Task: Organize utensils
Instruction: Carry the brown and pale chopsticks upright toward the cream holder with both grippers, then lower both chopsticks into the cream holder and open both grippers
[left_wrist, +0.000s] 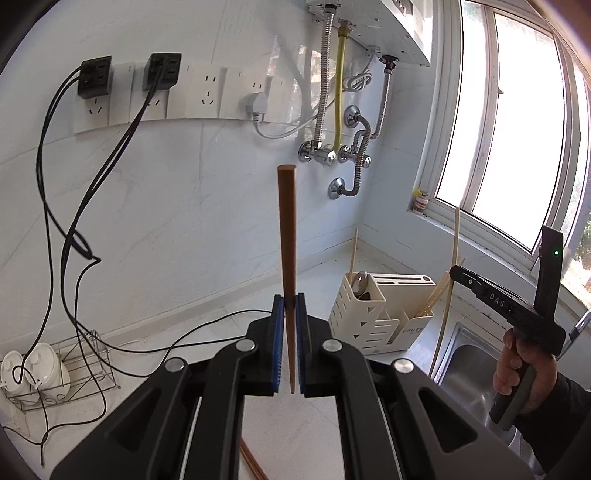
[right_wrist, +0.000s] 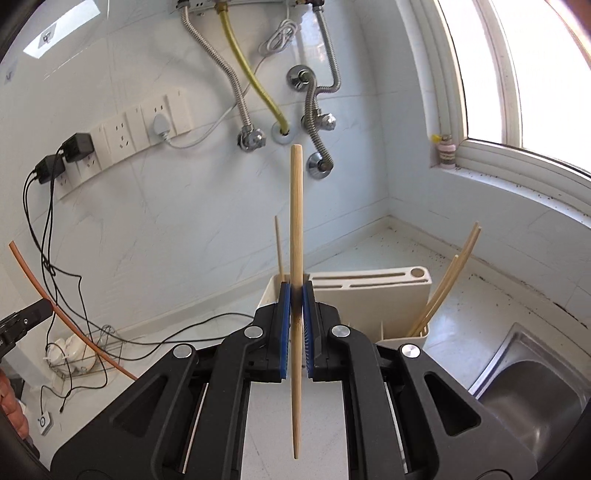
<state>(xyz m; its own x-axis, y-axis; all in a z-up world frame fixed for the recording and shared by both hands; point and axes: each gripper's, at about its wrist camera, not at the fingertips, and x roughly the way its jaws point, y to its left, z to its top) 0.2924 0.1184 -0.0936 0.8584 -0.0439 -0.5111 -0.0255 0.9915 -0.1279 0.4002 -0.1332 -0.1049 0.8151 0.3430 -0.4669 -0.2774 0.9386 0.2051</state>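
Observation:
My left gripper (left_wrist: 290, 306) is shut on a brown chopstick (left_wrist: 286, 229) and holds it upright above the counter. My right gripper (right_wrist: 296, 295) is shut on a light bamboo chopstick (right_wrist: 297, 221), also upright. A cream utensil holder (left_wrist: 380, 314) stands in the counter corner; it also shows in the right wrist view (right_wrist: 373, 291). Its right slot holds several bamboo chopsticks (right_wrist: 447, 284), its left slot a spoon (left_wrist: 360, 282) and one thin stick. The right gripper hovers just before the holder. More brown chopsticks (left_wrist: 253, 461) lie under my left gripper.
A steel sink (right_wrist: 524, 384) lies at the right. A wire rack with white cups (left_wrist: 40, 369) stands at the left. Black cables (left_wrist: 74, 240) hang from the wall sockets onto the counter. Pipes and a window fill the far corner.

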